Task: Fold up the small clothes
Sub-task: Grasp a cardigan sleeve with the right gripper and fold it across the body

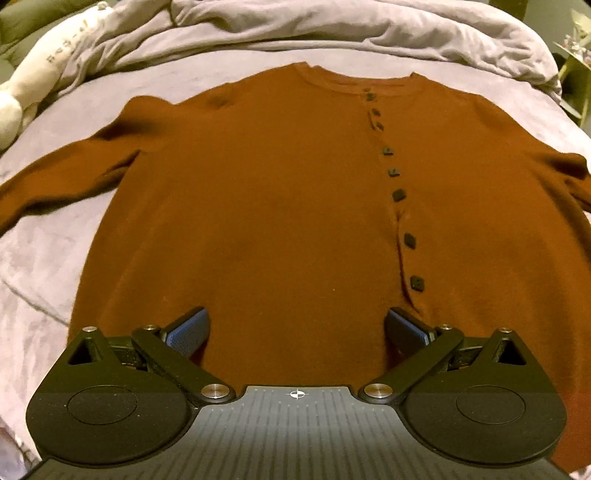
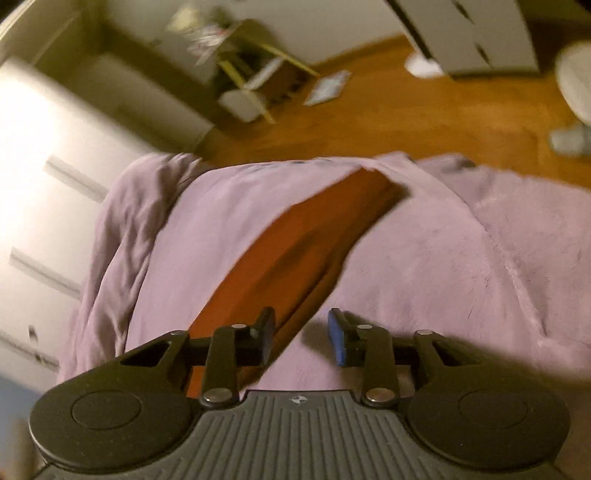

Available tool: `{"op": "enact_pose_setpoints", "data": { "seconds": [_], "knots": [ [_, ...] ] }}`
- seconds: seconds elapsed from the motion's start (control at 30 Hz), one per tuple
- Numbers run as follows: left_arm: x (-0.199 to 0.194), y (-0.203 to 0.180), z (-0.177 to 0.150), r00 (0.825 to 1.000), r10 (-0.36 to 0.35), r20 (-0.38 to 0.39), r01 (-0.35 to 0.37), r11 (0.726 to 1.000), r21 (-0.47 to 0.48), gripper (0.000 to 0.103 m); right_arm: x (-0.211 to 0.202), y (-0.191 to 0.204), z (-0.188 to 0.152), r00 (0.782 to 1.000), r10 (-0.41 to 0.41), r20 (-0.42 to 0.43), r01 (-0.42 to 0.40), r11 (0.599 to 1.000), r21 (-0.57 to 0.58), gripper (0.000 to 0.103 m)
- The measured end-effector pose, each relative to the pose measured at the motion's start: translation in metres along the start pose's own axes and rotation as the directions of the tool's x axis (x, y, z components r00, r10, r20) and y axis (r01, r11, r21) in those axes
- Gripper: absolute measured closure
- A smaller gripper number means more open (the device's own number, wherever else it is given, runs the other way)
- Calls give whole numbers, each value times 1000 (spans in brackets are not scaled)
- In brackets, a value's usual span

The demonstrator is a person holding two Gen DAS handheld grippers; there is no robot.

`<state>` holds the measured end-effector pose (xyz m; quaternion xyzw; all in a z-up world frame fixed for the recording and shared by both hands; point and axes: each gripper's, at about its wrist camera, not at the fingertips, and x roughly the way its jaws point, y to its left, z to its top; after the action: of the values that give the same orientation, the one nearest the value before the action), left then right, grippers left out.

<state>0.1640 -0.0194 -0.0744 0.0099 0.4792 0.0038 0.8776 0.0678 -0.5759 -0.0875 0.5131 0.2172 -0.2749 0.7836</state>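
A rust-brown buttoned cardigan [image 1: 258, 192] lies flat, front up, on a lilac bedspread [image 1: 40, 258], collar far from me, sleeves spread left and right. My left gripper [image 1: 297, 328] is open wide over its lower hem, holding nothing. In the right wrist view one brown sleeve [image 2: 295, 251] runs diagonally across the bedspread [image 2: 461, 266]. My right gripper [image 2: 302, 332] is open, empty, just above the sleeve's near part; the left finger overlaps the sleeve's edge. That view is blurred.
A crumpled lilac duvet [image 1: 295, 33] is heaped behind the collar, with a white plush toy [image 1: 22, 85] at far left. Past the bed's edge are a wooden floor [image 2: 424, 118], a white cabinet [image 2: 48, 155] and a small shelf [image 2: 251, 81].
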Motion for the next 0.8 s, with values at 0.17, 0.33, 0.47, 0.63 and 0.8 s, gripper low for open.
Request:
{"op": "enact_pose_setpoints", "data": {
  "seconds": [0.17,0.33,0.47,0.63,0.8],
  "knots": [
    [3,2,-4,1000,-18,8,18,1000,7,0,19,-22,19,998,54,30,-57,993,100,76],
    [5,16,-6,996,-90,19,90,995,-42,0,24,-7,16,999,-13,32,12,1000,17,94],
    [2,15,-9,994,-99,41,100,995,-25,0,18,32,12,992,-100,80,113,978,-177,96],
    [-6,12,-5,994,-91,57,90,996,21,0,-4,125,-38,979,-32,202,145,807,-572,97],
    [-20,23,21,959,-254,123,262,964,-55,0,-31,214,-158,971,222,85,-18,426,-904,96]
  ]
}}
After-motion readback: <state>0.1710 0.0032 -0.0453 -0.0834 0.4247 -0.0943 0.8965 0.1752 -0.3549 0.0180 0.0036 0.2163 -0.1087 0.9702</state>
